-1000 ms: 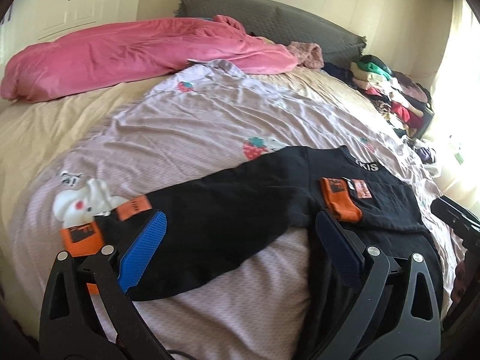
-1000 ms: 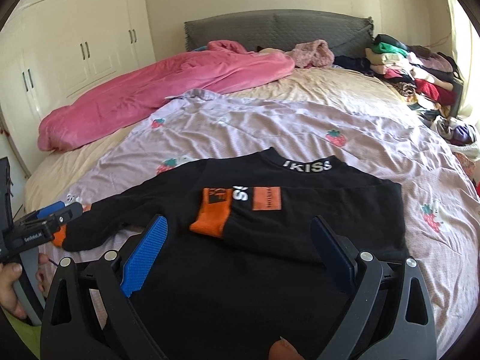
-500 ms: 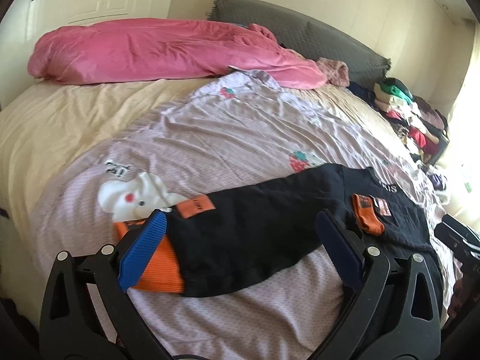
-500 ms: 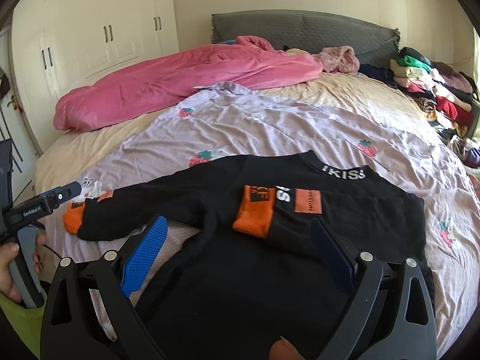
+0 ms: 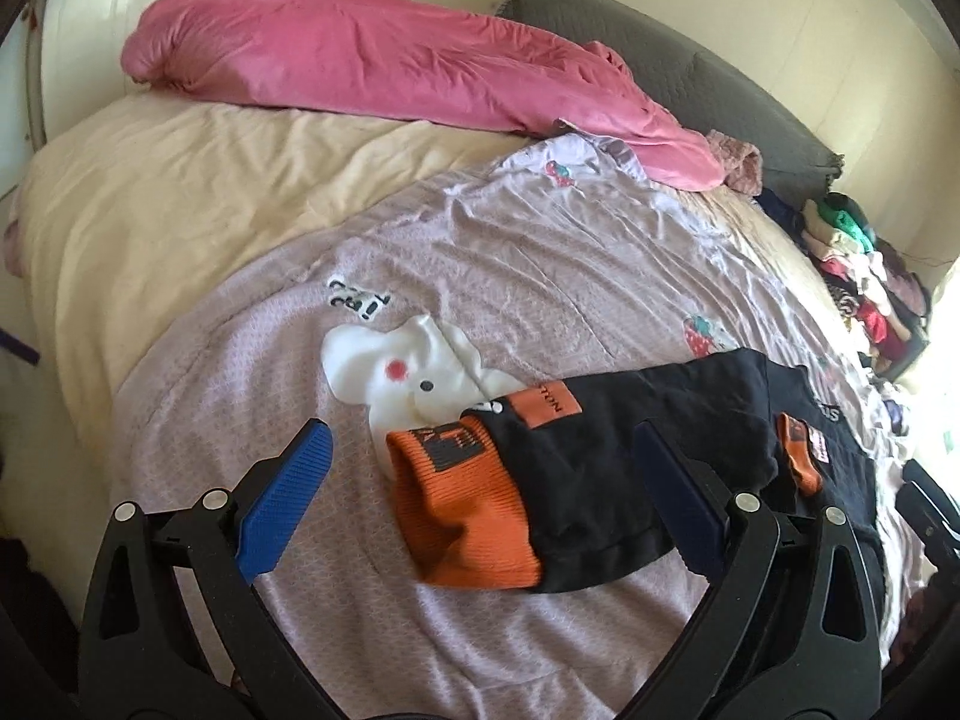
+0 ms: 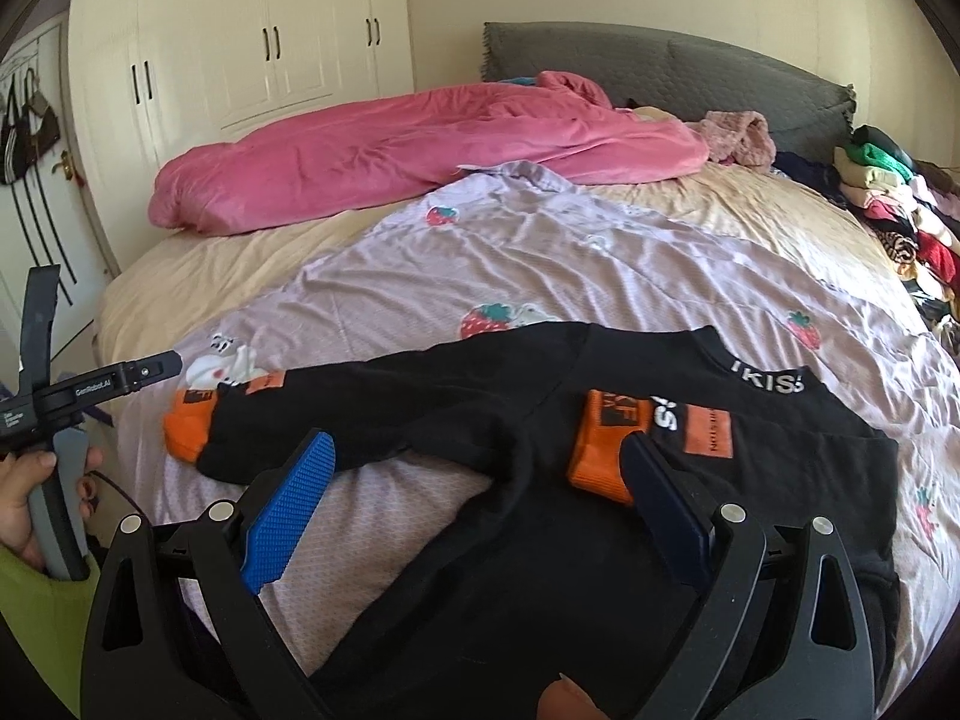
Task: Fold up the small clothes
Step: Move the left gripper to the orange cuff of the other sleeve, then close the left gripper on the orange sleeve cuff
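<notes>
Your left gripper point(image 5: 480, 501) stands wide open and empty above the orange cuff point(image 5: 462, 510) of the black sweater point(image 6: 540, 480); your right gripper point(image 6: 480, 504), equally open and empty, hangs over the sweater's body on the lilac blanket point(image 6: 540, 276). Only the right view shows the second orange cuff point(image 6: 606, 444) folded onto the chest (beside the "IKISS" collar point(image 6: 768, 384)). Farther back lie the pink duvet point(image 6: 420, 150) and grey headboard point(image 6: 690, 72).

sweater point(image 6: 540, 570) hem: cut off below | clothes pile point(image 5: 864, 276): blurred, perhaps folded
</notes>
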### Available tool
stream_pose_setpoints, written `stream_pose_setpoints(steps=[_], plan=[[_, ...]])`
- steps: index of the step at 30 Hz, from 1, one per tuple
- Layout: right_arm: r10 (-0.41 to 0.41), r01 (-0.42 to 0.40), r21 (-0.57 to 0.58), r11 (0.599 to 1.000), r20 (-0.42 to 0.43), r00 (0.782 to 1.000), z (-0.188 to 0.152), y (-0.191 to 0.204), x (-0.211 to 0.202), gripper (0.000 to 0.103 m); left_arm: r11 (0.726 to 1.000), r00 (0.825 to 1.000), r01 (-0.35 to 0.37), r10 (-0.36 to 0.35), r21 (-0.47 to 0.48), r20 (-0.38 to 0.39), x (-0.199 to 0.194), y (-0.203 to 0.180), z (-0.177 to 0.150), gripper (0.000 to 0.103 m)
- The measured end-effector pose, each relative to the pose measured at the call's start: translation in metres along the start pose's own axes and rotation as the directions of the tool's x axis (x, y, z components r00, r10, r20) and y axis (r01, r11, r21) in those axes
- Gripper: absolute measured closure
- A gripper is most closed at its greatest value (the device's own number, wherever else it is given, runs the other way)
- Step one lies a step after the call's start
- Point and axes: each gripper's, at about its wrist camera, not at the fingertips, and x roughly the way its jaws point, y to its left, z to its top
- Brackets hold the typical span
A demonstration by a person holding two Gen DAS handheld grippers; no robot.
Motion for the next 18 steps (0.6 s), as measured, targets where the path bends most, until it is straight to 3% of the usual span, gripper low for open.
stream_pose_setpoints(steps=[3, 5, 7, 8, 18], plan=[[0.002, -0.002, 0.001, 1.0, -0.011, 1.0, -0.002, 0.002, 0.005, 0.008, 1.0, 1.0, 0.026, -0.026, 0.005, -0.01, 0.001, 0.003, -0.004, 0.01], [0.005, -0.005, 0.004, 1.0, -0.018, 1.0, -0.004, 0.002, 0.007, 0.008, 0.999, 0.999, 0.051, -0.05, 0.012, -0.019, 0.004, 0.002, -0.008, 0.016], [0.003, -0.003, 0.007, 1.0, -0.023, 1.0, -0.006, 0.002, 0.009, 0.008, 0.997, 0.997, 0.071, -0.07, 0.023, -0.042, 0.007, -0.002, -0.013, 0.039], [0.004, -0.003, 0.009, 1.0, -0.025, 1.0, -0.007, 0.001, 0.01, 0.008, 0.996, 0.995, 0.081, -0.079, 0.03, -0.057, 0.01, -0.004, -0.016, 0.042], [0.005, -0.003, 0.045, 0.999, -0.042, 0.999, -0.015, -0.009, 0.016, 0.008, 0.998, 0.988, 0.052, -0.049, 0.02, -0.148, 0.044, -0.003, -0.038, 0.043]])
